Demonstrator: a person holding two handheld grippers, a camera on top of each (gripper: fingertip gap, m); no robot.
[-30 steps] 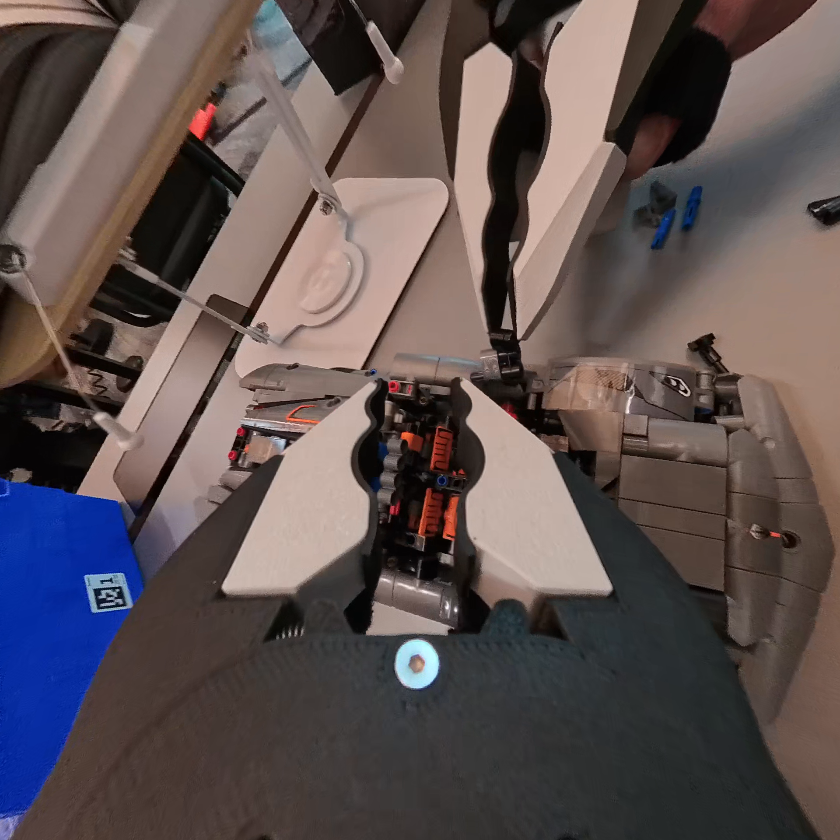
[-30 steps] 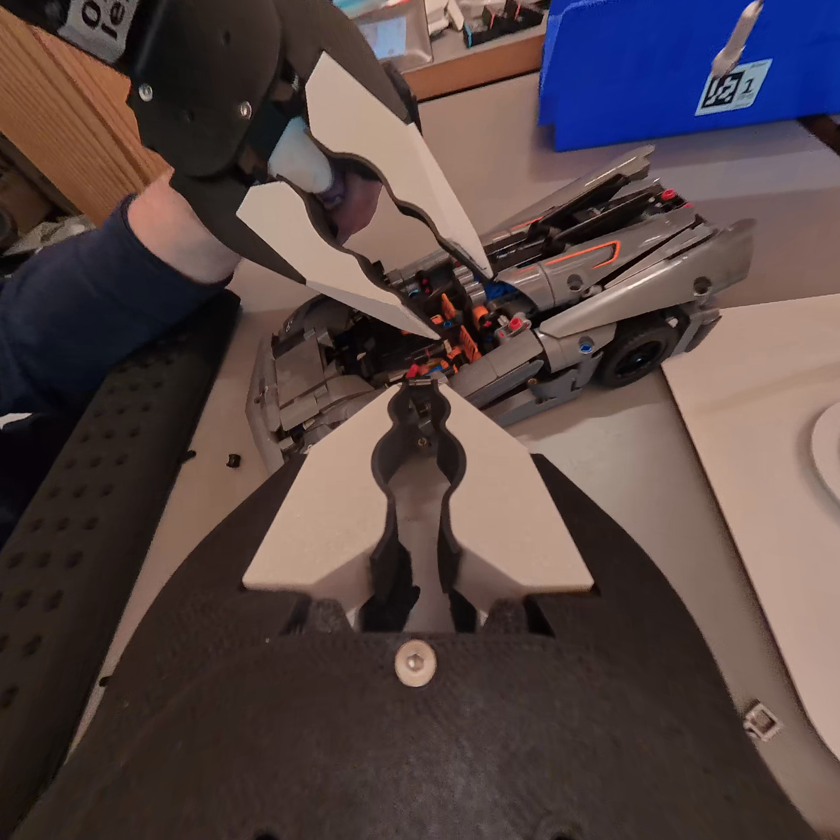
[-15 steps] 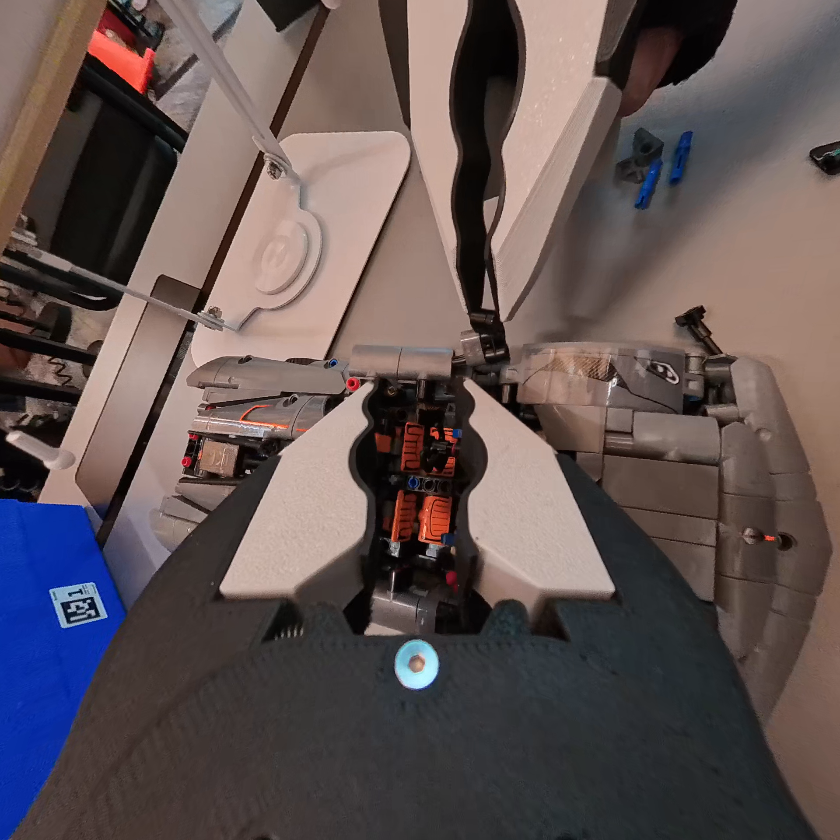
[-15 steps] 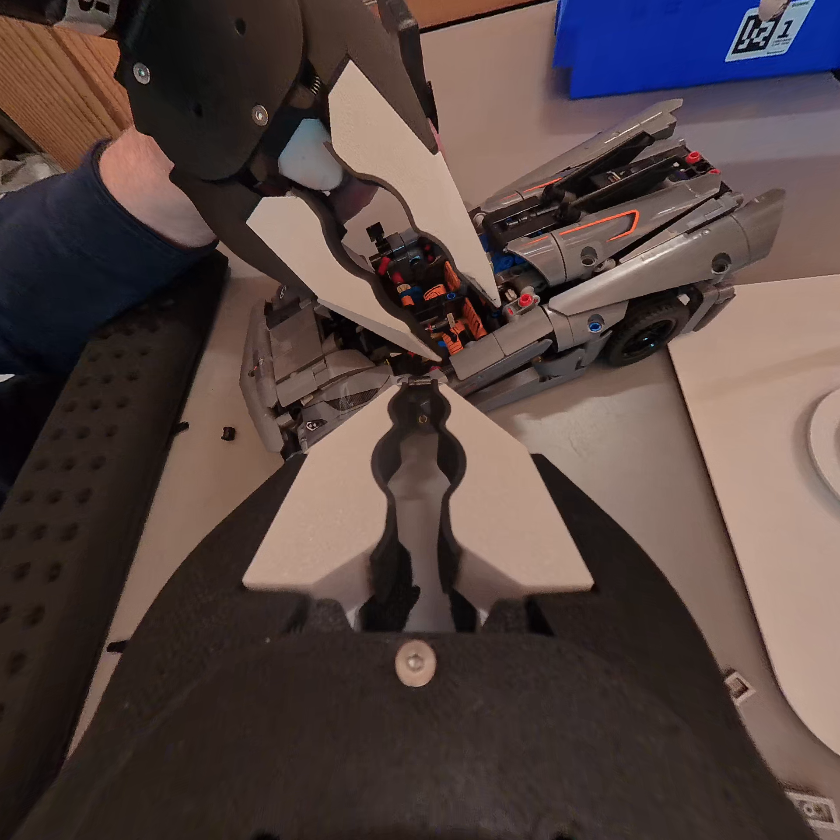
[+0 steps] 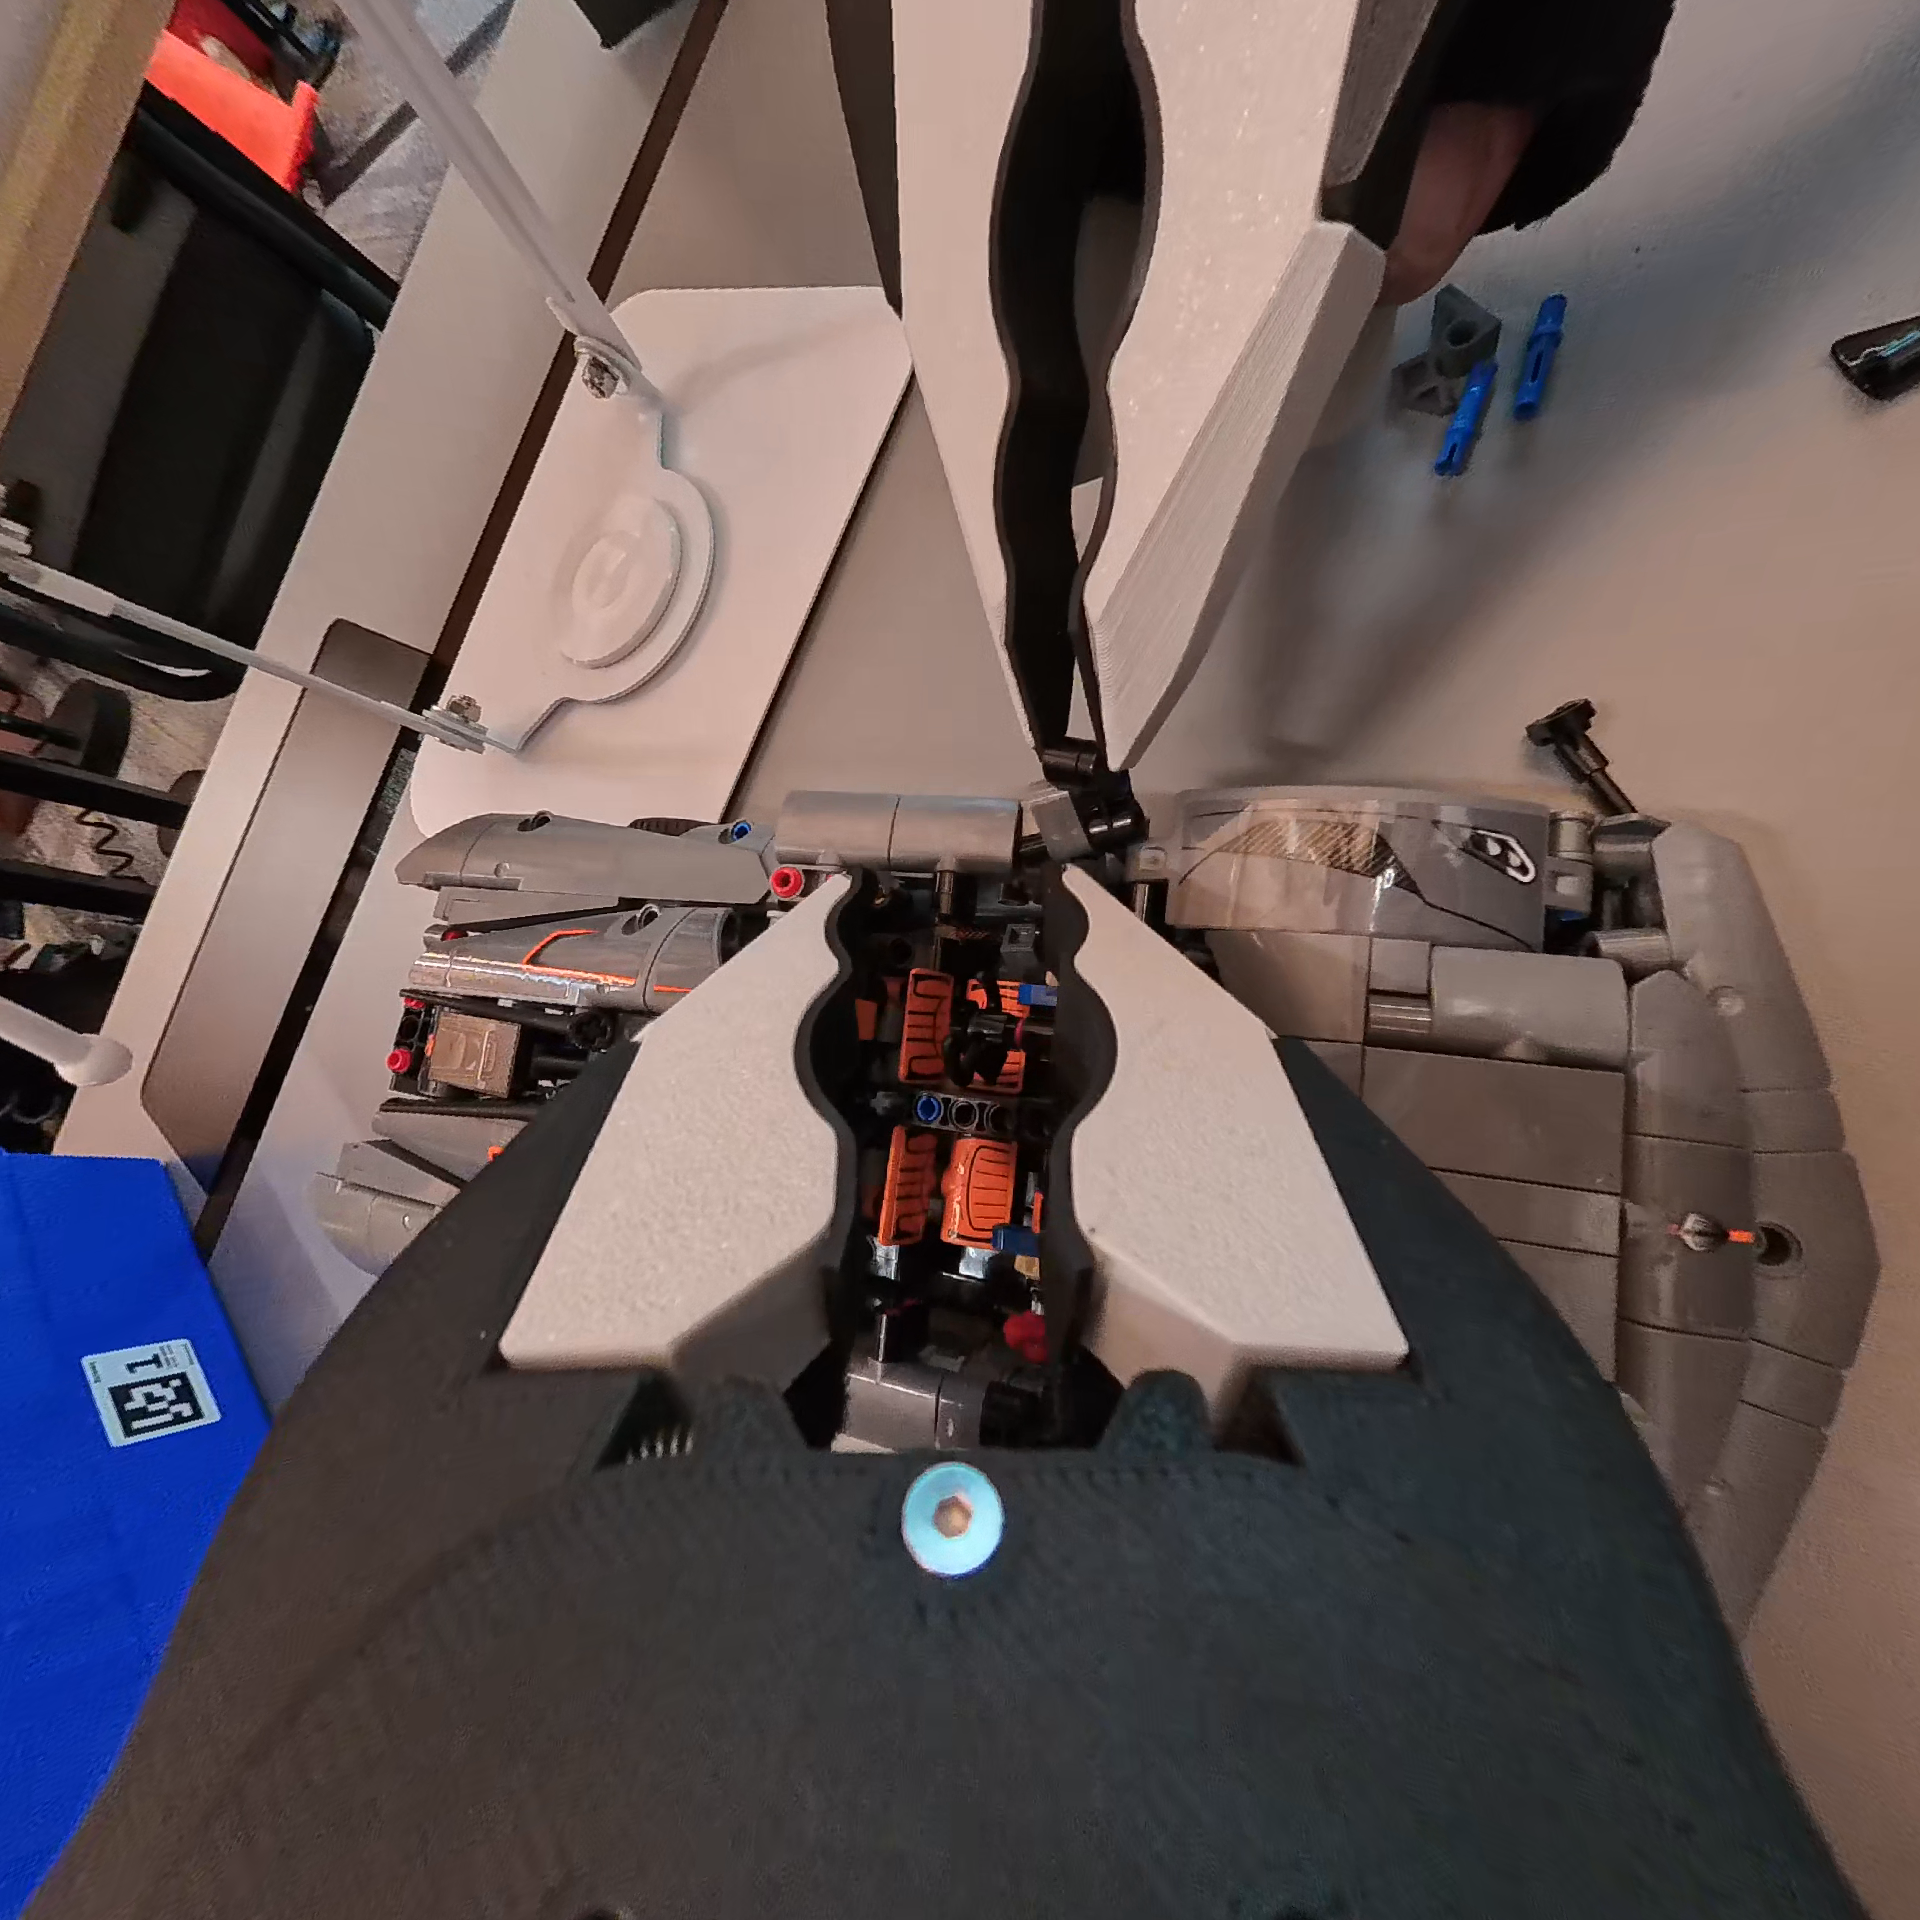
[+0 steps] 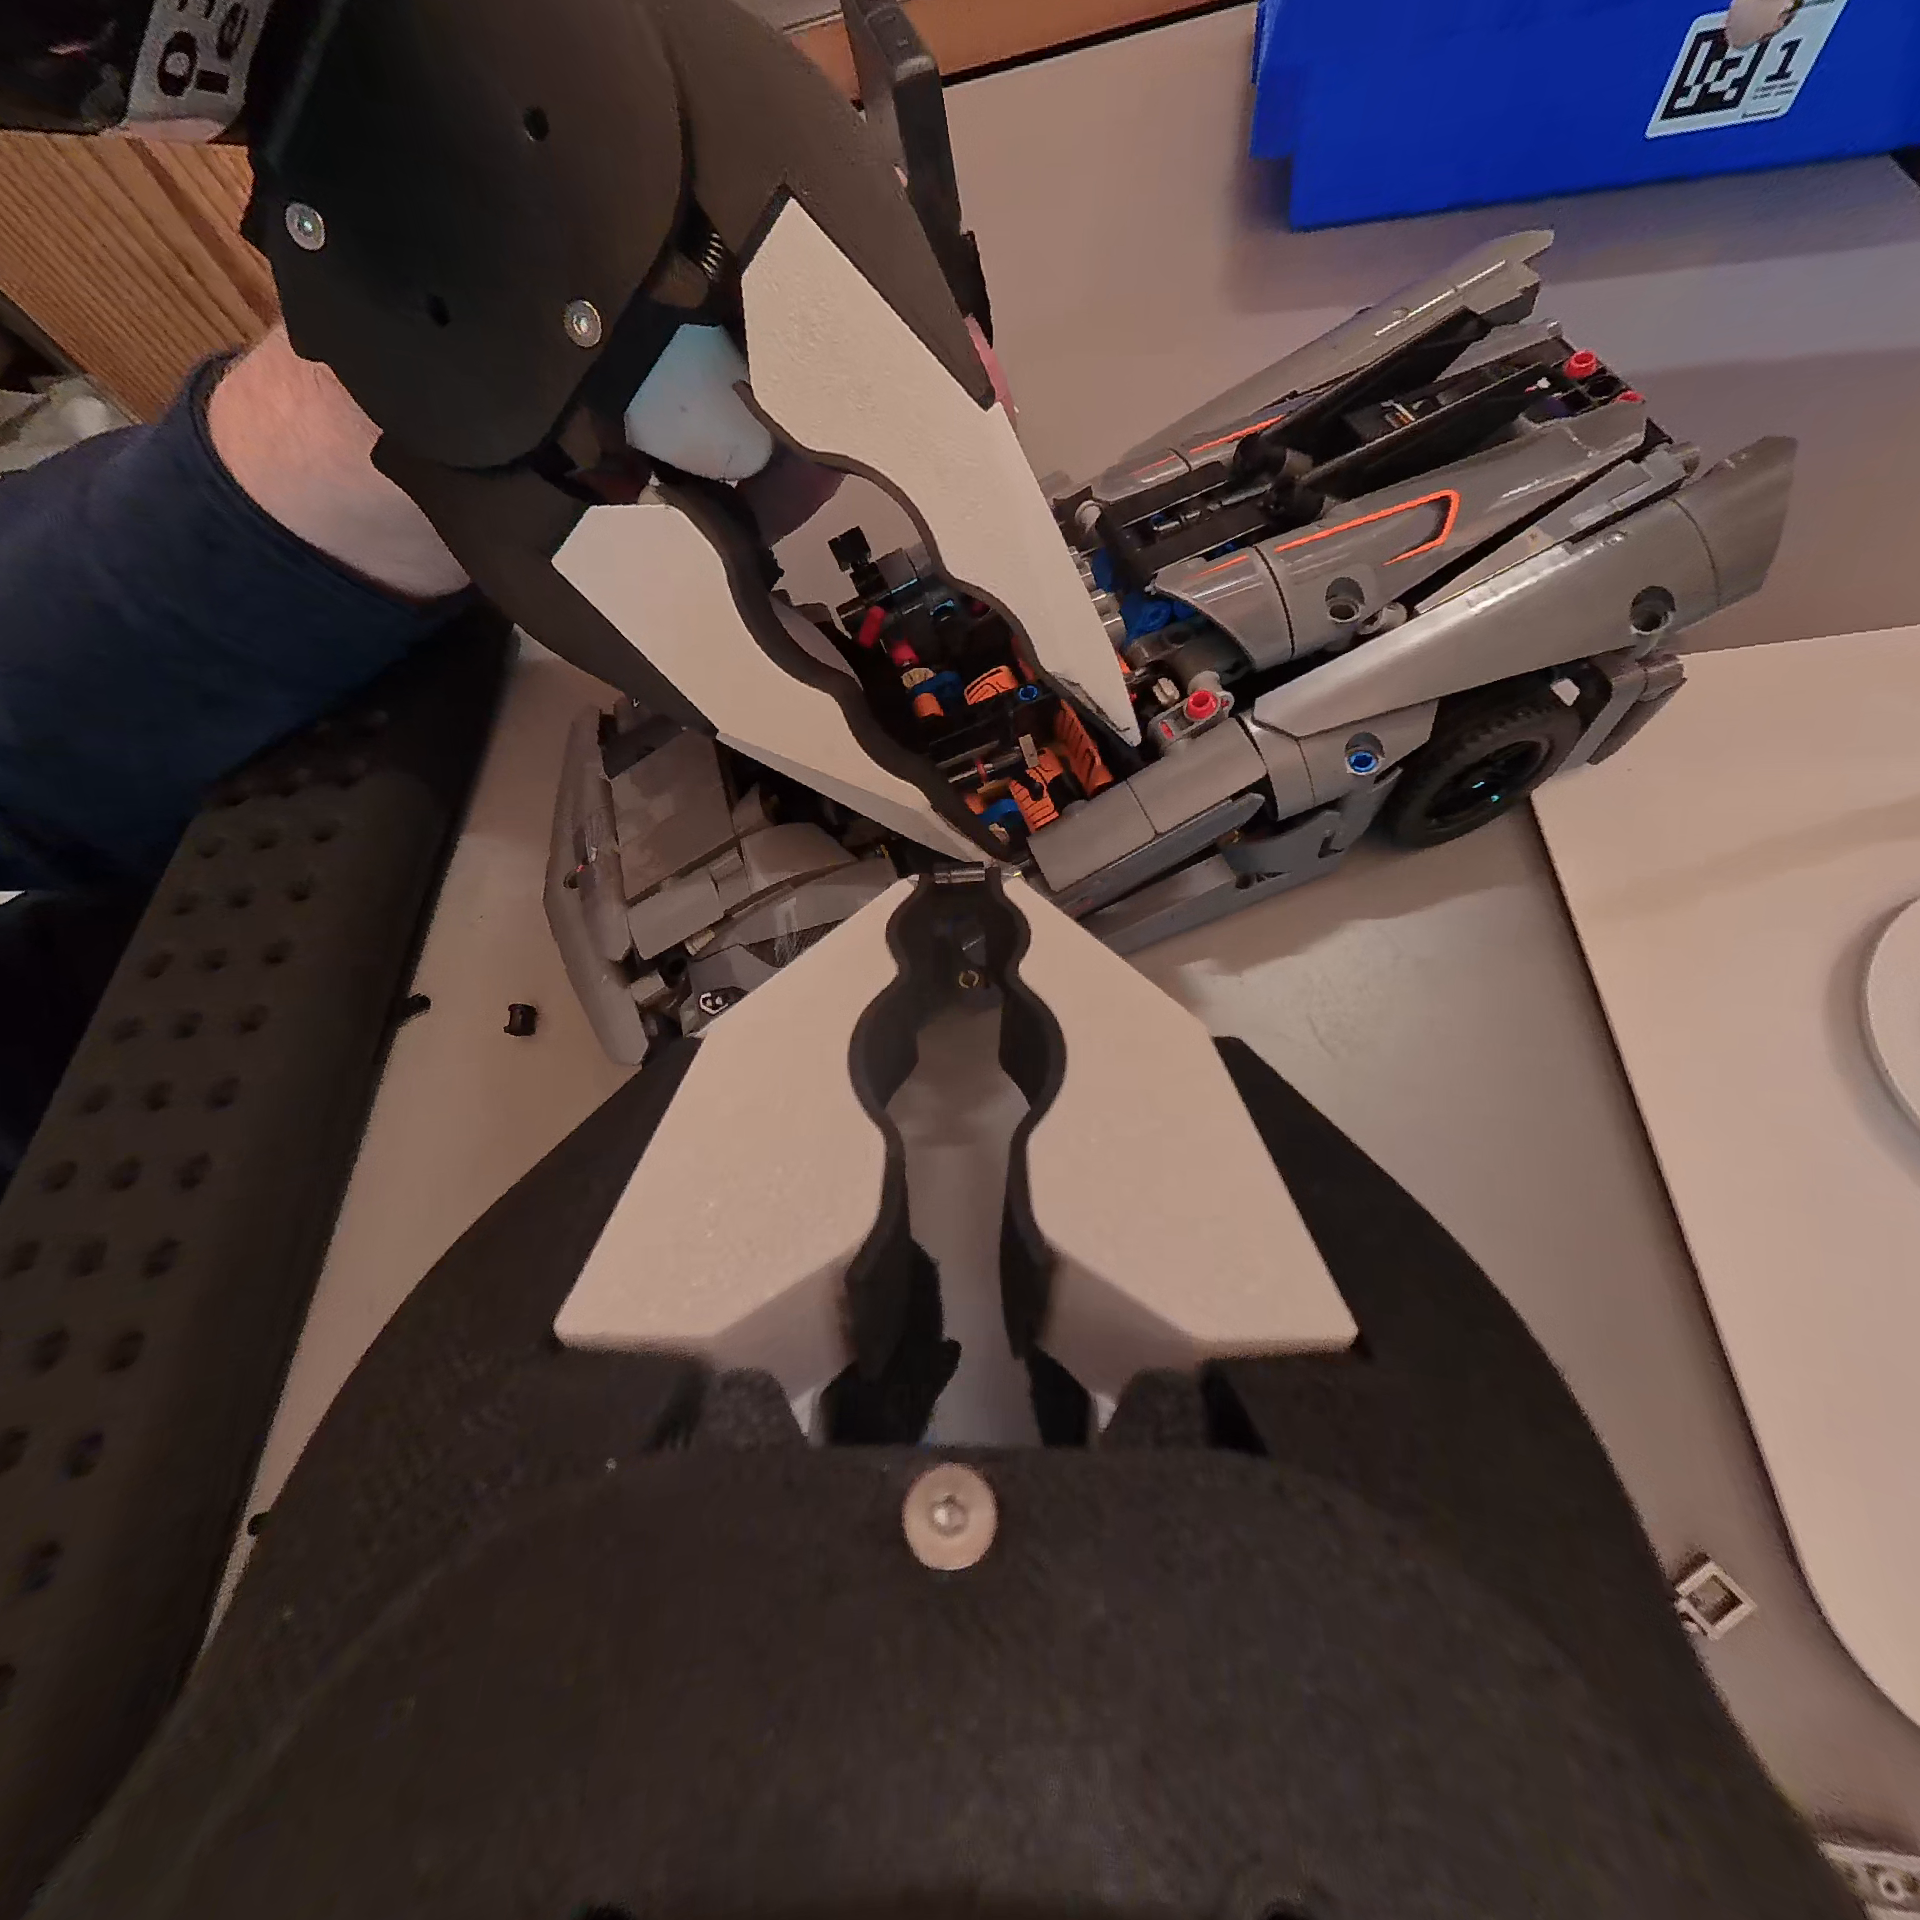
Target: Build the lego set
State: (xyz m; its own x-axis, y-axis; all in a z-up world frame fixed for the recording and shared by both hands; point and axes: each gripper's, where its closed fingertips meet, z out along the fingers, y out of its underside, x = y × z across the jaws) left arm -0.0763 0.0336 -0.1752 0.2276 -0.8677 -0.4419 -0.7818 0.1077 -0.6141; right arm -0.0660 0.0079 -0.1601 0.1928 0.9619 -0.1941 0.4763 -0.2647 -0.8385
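Observation:
The grey lego car with orange trim lies on the table, its cockpit with orange seats uncovered. My left gripper is open, its fingers standing over the cockpit on either side of the seats. In the right wrist view it reaches down into the car from the upper left. My right gripper is shut on a small black piece and holds it against the car's side edge by the windscreen. The left wrist view shows it coming from above with the piece.
A blue bin stands beyond the car's tail. A white board lies beside the car. Loose blue pins, a grey connector and a black part lie near the nose. A black perforated mat lies left. My left and right fingertips are right by each other.
My left gripper has moved in over the cockpit, fingers still apart. My right gripper has carried the small black piece down to the car's side edge.

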